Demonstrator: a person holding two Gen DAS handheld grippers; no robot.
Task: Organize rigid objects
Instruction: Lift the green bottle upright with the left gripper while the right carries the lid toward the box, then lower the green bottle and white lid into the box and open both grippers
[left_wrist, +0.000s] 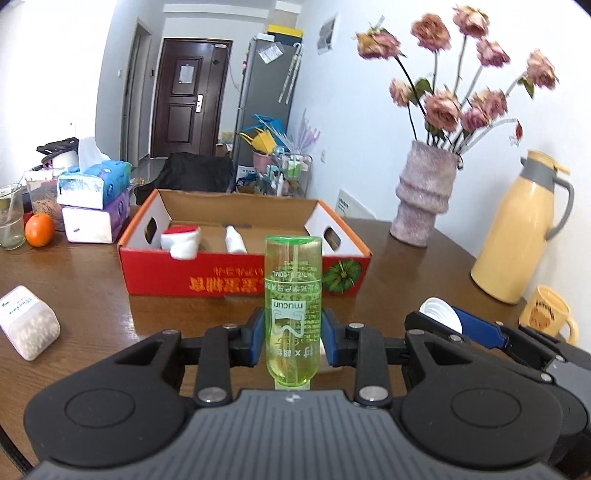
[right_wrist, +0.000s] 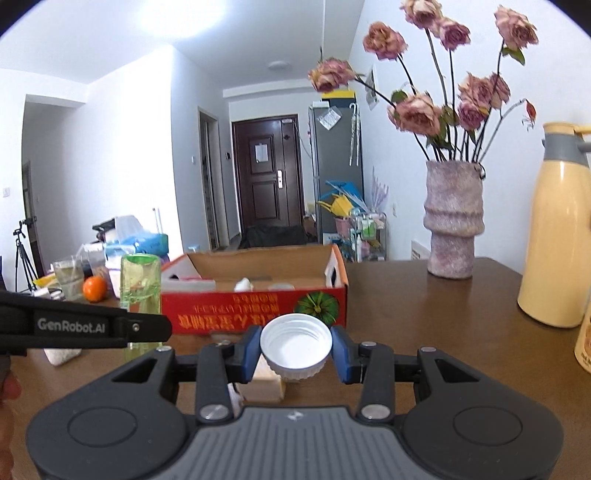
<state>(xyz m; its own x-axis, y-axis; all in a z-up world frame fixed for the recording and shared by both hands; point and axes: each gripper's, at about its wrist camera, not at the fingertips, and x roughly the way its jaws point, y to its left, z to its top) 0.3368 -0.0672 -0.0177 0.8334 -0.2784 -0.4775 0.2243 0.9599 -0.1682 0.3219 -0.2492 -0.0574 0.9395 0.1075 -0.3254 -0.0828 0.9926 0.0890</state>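
Left gripper (left_wrist: 293, 338) clenched on a green transparent bottle (left_wrist: 293, 295), blue pads pressing both sides of its body, bottle held upside down (printed label reads inverted) and clear of the table (left_wrist: 406, 266). Right gripper (right_wrist: 295, 349) grasping a white ribbed cap (right_wrist: 295, 345) between its blue pads, open side of the cap facing the camera, also off the table. Seen from the left wrist, the right gripper and its cap just beside, on the right; seen from the right wrist, the bottle and the left gripper's black arm on the left.

Beyond both grippers, near the middle of the table, a red cardboard box (left_wrist: 236, 275) with its top open, a white and red item (left_wrist: 181, 242) and a white bottle (left_wrist: 235, 240) lying inside. Toward the table's left edge: a white container of small pellets (left_wrist: 27, 323), an orange (left_wrist: 38, 229), a glass (left_wrist: 10, 221), stacked tissue packs (left_wrist: 94, 201). Along the right edge by the wall: a pink textured vase (left_wrist: 424, 195) of dried roses, a cream thermos jug (left_wrist: 517, 229), a yellow mug (left_wrist: 546, 312). Under the right gripper, a pale block (right_wrist: 264, 384) on the table (what it is cannot be told).
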